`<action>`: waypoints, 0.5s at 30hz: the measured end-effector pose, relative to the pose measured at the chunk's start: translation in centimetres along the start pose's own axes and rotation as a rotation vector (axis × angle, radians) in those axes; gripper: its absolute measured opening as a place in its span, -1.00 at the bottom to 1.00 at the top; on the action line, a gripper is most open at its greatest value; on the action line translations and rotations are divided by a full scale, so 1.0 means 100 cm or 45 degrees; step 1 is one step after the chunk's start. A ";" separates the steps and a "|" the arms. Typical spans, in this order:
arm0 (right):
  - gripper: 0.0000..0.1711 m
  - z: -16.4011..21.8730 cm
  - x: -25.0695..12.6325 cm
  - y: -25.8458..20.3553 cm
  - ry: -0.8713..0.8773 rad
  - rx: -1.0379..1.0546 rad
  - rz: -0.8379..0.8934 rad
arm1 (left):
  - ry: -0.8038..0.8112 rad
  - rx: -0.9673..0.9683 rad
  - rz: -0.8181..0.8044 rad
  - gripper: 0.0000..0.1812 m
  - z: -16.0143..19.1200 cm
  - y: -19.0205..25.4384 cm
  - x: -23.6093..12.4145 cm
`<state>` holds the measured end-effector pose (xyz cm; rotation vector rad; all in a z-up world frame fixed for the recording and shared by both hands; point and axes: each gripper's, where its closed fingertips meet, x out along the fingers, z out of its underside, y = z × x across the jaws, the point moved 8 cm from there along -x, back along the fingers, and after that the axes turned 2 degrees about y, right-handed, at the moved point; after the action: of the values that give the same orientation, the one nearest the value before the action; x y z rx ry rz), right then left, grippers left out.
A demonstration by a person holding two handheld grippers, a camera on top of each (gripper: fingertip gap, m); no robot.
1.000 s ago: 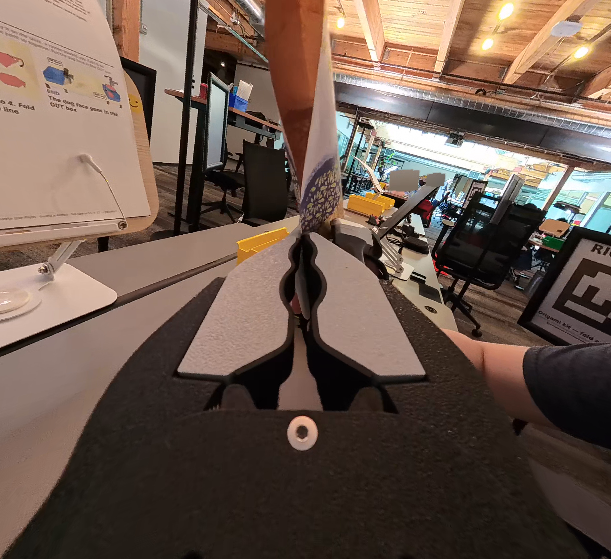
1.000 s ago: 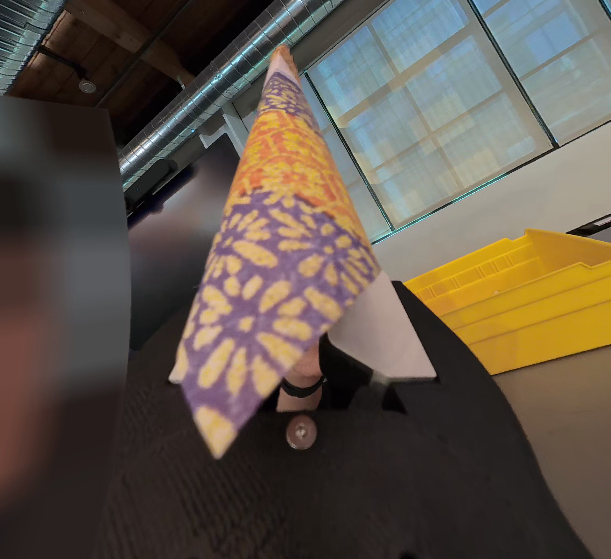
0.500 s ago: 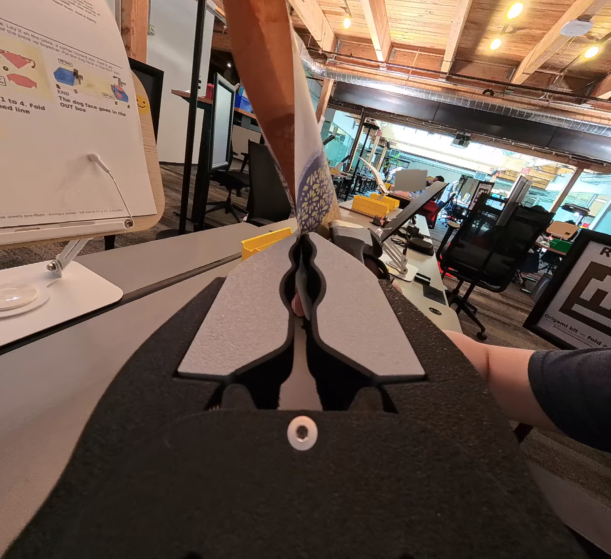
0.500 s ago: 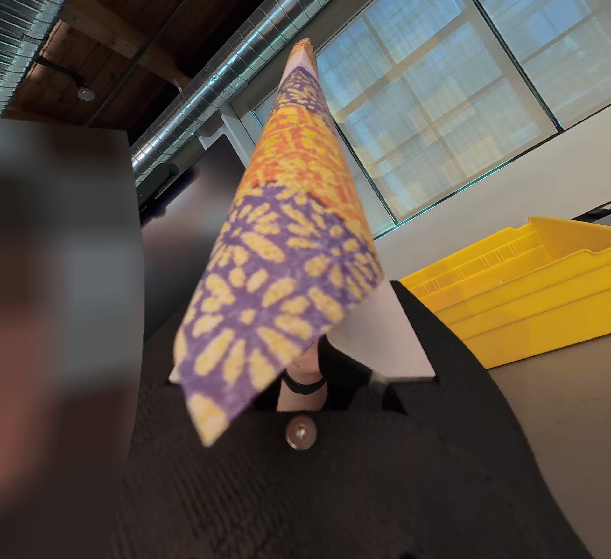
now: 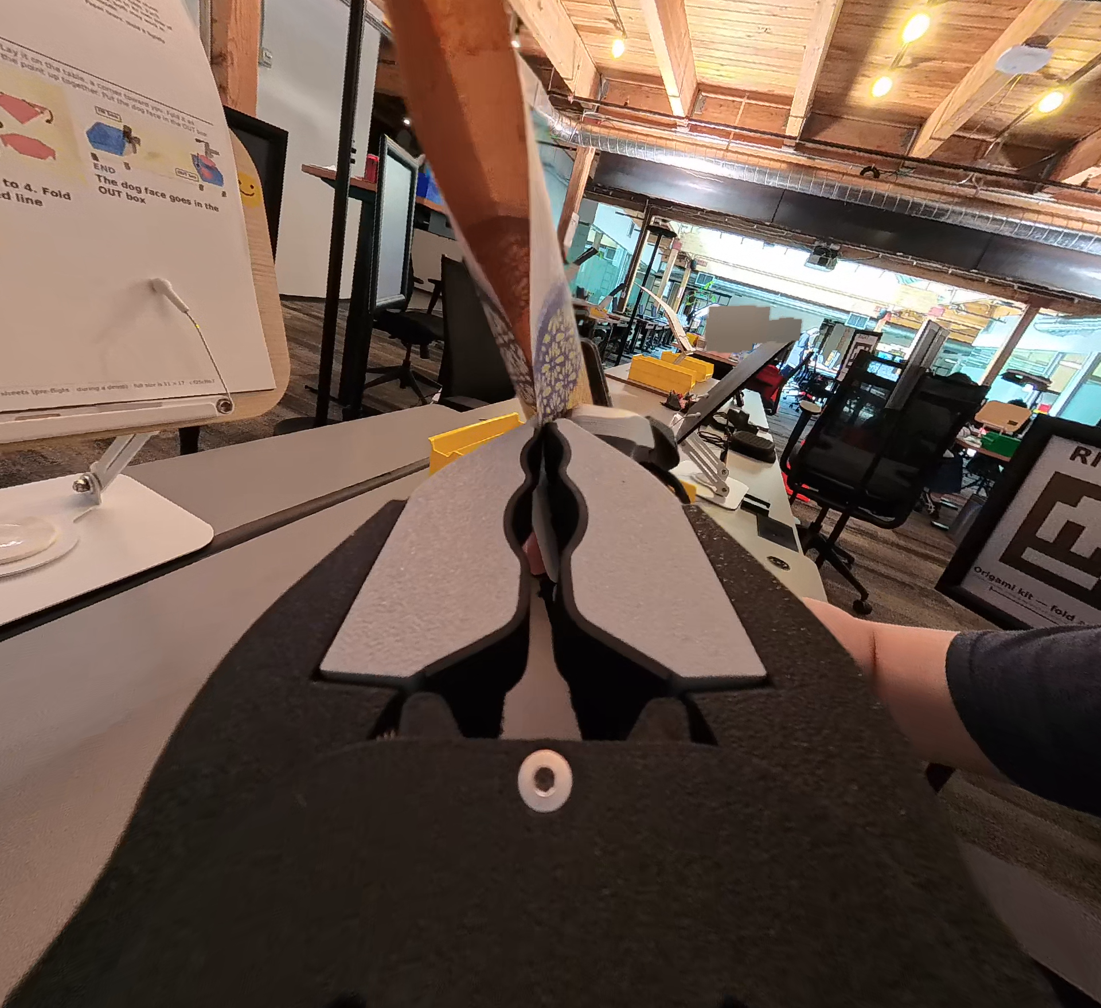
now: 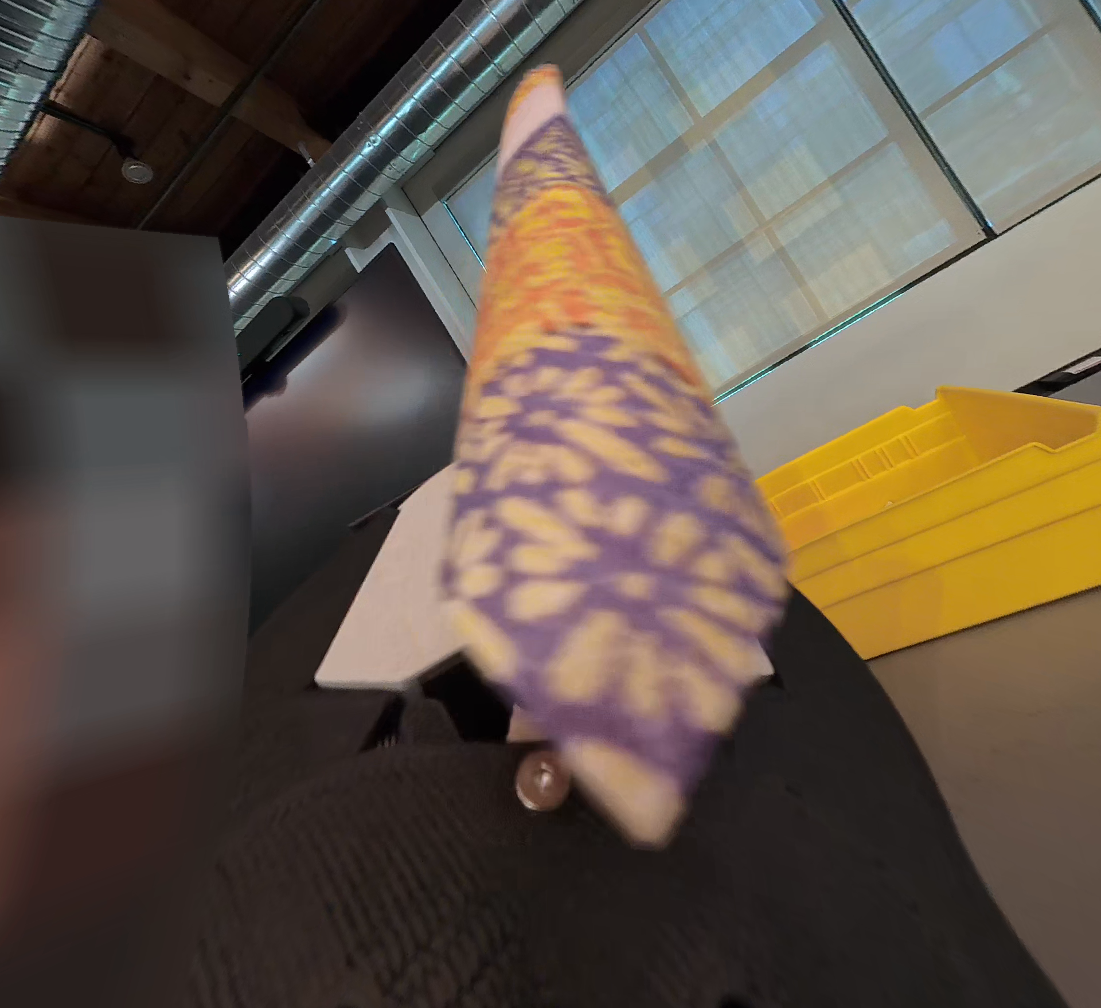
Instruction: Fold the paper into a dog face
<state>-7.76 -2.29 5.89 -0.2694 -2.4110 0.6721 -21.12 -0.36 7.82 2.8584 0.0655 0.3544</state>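
The left claw [image 5: 543, 434] is pressed together, pinching the folded paper [image 5: 470, 145] at its fingertips; the paper rises steeply above the claw, held clear of the grey desk [image 5: 286, 479]. In the right wrist view the paper [image 6: 596, 473] lies blurred across the right claw [image 6: 572, 515], hiding the jaws, so its state cannot be determined. A yellow bin [image 6: 953, 515] sits to this claw's right.
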 end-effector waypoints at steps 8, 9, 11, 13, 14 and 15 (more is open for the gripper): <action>-0.85 0.000 0.002 -0.004 -0.028 -0.072 0.010 | -0.050 0.164 -0.079 -1.00 -0.003 0.005 -0.001; -0.87 0.000 0.002 -0.004 -0.031 -0.081 0.016 | -0.057 0.176 -0.086 -1.00 -0.003 0.005 -0.001; -0.85 0.000 0.002 -0.004 -0.036 -0.091 0.023 | -0.070 0.207 -0.105 -0.99 -0.003 0.005 -0.001; -0.83 0.001 0.002 -0.004 -0.036 -0.092 0.034 | -0.075 0.230 -0.123 -0.97 -0.003 0.005 -0.001; -0.89 0.000 0.002 -0.003 -0.035 -0.093 0.045 | -0.076 0.236 -0.122 -0.96 -0.003 0.005 -0.001; -0.95 0.000 0.001 -0.002 -0.031 -0.093 0.058 | -0.076 0.237 -0.122 -0.95 -0.003 0.006 0.000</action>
<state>-7.83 -2.46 6.07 -0.3493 -2.4626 0.6117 -21.19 -0.85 8.26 3.0335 0.2351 0.2554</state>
